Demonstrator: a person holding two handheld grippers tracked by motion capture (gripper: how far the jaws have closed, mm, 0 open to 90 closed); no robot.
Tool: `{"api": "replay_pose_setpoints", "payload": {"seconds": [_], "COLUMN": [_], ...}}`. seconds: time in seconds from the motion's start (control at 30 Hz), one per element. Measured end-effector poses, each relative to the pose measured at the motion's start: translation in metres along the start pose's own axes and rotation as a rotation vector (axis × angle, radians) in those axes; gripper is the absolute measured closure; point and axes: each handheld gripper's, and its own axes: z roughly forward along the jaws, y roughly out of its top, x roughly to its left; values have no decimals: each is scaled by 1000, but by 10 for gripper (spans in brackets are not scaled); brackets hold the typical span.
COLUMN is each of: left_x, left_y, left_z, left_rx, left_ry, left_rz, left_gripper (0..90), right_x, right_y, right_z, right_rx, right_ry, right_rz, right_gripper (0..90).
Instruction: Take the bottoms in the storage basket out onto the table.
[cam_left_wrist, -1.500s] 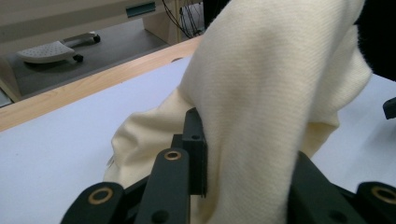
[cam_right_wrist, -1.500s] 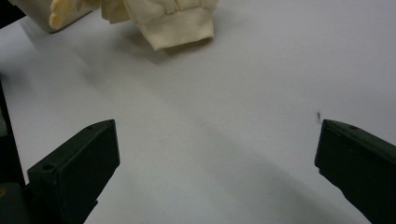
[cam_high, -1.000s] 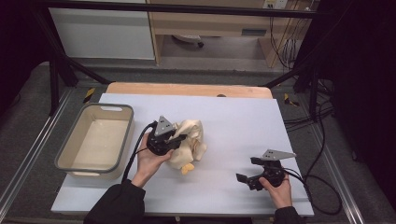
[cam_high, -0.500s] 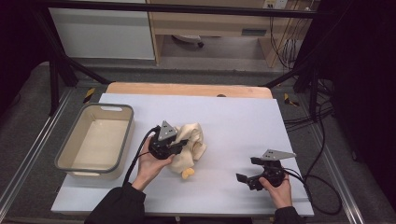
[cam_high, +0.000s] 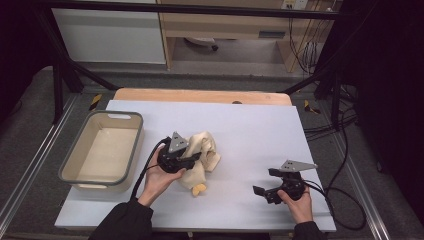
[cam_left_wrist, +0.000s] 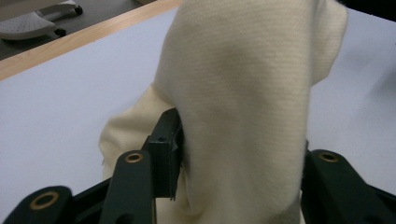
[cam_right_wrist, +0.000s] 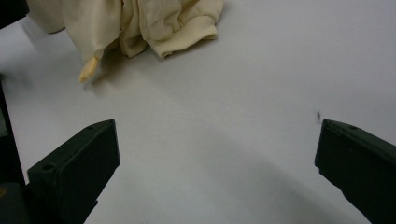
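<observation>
The left gripper (cam_high: 192, 159) is clamped on a fold of the cream cloth garment (cam_high: 204, 155); in the left gripper view the fabric (cam_left_wrist: 243, 107) fills the gap between the jaws, which press on it from both sides. The garment lies bunched near the middle of the white table surface (cam_high: 250, 130), just to the right of the beige plastic bin (cam_high: 80, 159), with a small yellowish tip (cam_high: 199, 189) at its near edge. It appears partly raised where it is held, with the remainder resting on the table. The right gripper (cam_high: 265, 192) rests near the front right of the table, well apart from the garment, with its jaws spread wide and nothing between them. Judged from this layout, the grasp is complete. The bin is empty, so any transfer into it is not yet done.
</observation>
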Motion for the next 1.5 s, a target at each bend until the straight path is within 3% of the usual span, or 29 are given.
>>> {"api": "replay_pose_setpoints", "payload": {"seconds": [0.33,0.73,1.03,1.5], "left_x": [6,13,20,35], "left_y": [1,1,0,-9], "left_z": [-9,-21,-34,-59], "left_rx": [28,38,45,42], "left_ry": [-12,-47,-33,-8], "left_rz": [-11,-40,-49,-47], "left_gripper": [290,120,46,36], "right_x": [0,0,0,0], "right_y": [0,0,0,0], "right_z": [0,0,0,0], "right_rx": [1,1,0,-1], "right_ry": [0,-1,0,0], "right_rz": [-1,0,1,2], "right_gripper": [4,4,4,4]}}
